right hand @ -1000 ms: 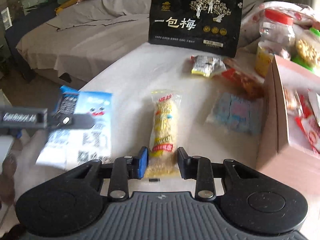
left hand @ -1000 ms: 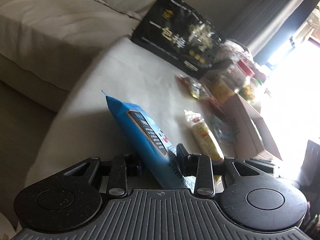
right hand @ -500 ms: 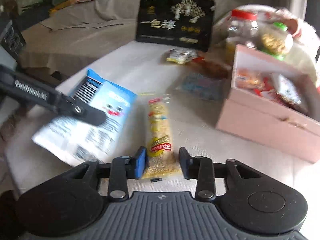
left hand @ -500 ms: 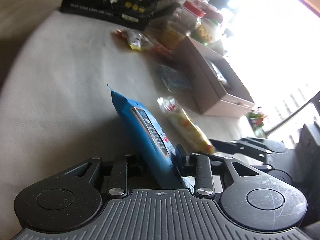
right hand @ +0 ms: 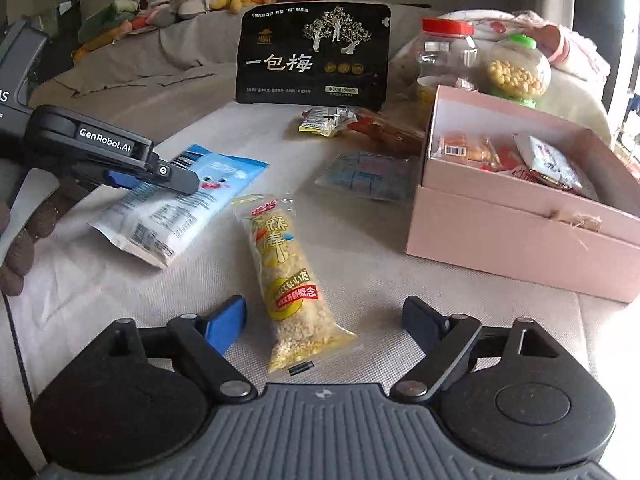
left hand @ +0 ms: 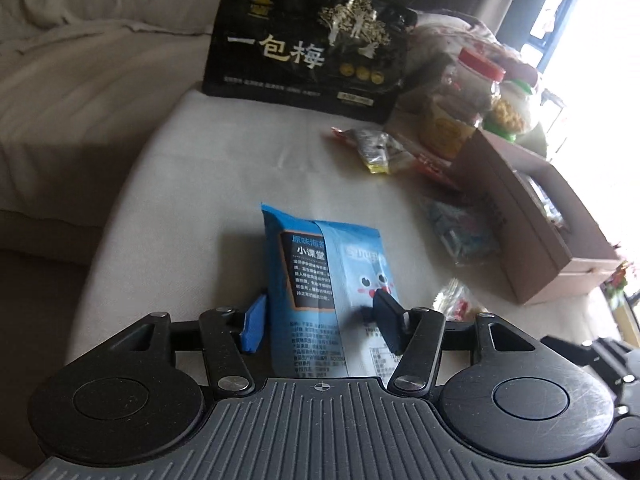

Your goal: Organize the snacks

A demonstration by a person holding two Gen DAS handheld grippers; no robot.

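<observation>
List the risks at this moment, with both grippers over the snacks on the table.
1. The left gripper is opening around the blue packet, whose far end sits off the table; it may flop sideways.
2. The right gripper is opening over the yellow snack bar, which lies free and could be nudged.

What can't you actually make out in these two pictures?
- Left wrist view: contents of the pink box, washed out by window glare and seen edge-on.
- Left wrist view: the yellow snack bar, mostly hidden behind the left gripper.
- Right wrist view: underside of the blue packet, covered partly by that gripper.
- Both views: small print on the black bag, too small.
</observation>
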